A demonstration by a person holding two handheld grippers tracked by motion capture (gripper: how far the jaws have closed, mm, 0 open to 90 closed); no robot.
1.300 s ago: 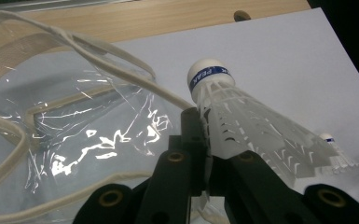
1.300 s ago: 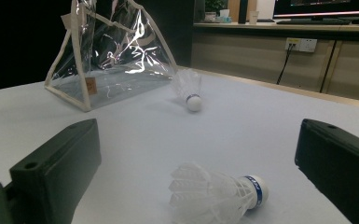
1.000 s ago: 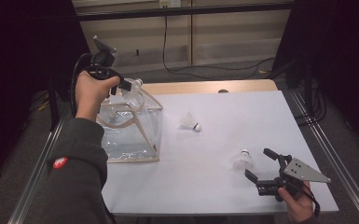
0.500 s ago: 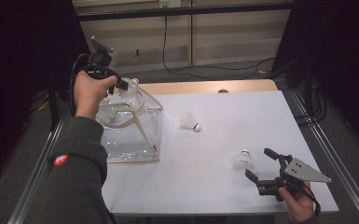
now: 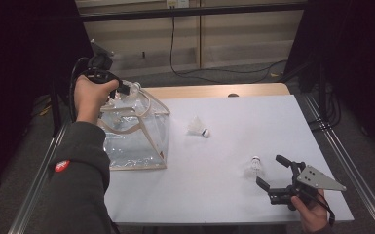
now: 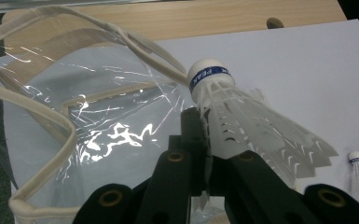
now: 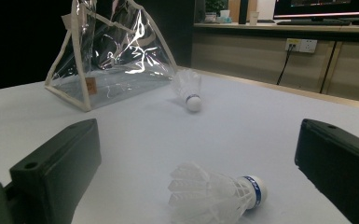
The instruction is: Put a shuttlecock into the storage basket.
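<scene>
Two fingers of the left gripper (image 6: 205,154) pinch a shuttlecock (image 6: 242,116) above the clear bag (image 6: 74,121); right gripper (image 5: 273,176) gapes

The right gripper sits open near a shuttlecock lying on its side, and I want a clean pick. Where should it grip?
Grip the shuttlecock across its feather skirt. It lies on its side between the open right gripper jaws, cork pointing sideways, so come straight forward along the table and close on the skirt, which is the widest part; the small rounded cork would probably slip.

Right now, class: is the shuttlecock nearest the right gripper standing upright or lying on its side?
On its side. In the right gripper view the shuttlecock lies flat on the white table, cork pointing sideways, between that gripper's open jaws.
</scene>
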